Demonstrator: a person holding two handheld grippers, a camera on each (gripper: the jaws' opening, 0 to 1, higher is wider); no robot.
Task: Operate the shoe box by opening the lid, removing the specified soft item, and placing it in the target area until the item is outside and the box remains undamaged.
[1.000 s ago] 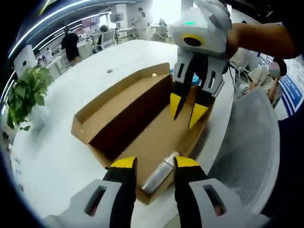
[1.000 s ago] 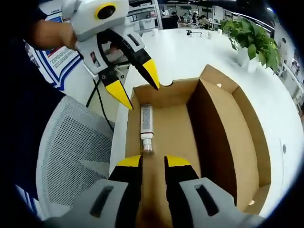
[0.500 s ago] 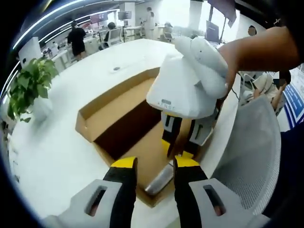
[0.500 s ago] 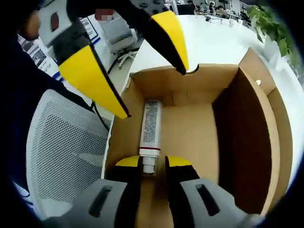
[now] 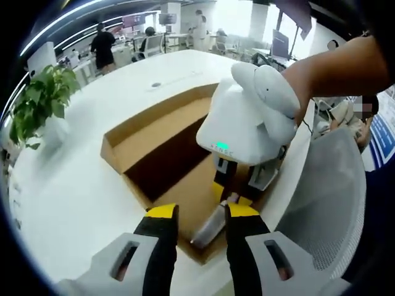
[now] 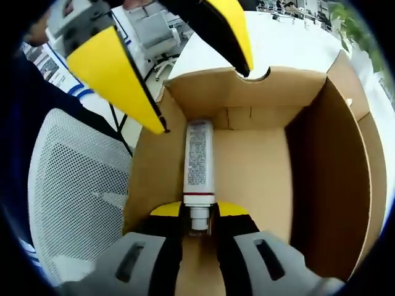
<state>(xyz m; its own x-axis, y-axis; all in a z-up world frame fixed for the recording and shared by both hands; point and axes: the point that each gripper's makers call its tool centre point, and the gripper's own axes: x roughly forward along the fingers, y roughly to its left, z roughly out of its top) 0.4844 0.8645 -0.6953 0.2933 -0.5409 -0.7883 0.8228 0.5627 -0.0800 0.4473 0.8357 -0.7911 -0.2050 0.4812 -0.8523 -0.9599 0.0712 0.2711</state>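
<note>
The white squeeze tube with a white cap and red band [image 6: 199, 168] lies flat on the floor of the open brown cardboard shoe box [image 6: 253, 163], along the box's side wall, cap end toward me in the right gripper view. My right gripper [image 6: 199, 211] has closed in over the last second: a second ago its yellow tips sat short of the cap, and now they bracket the cap from both sides, touching or nearly touching it. I can't tell whether they are truly pinching yet; the gap looks narrow but the cap fills it. In the left gripper view the right gripper [image 5: 233, 196] has dropped from above the box down into it, its tips at the silver-looking end of the tube [image 5: 210, 226]. My left gripper [image 5: 196, 211] hovers at the box's near edge with its jaws parted and nothing between them. The lid is already folded open, so I judge the grasp is what matters now: squeeze gently, then lift clear of the cardboard walls toward the white table [image 5: 74, 185].
</note>
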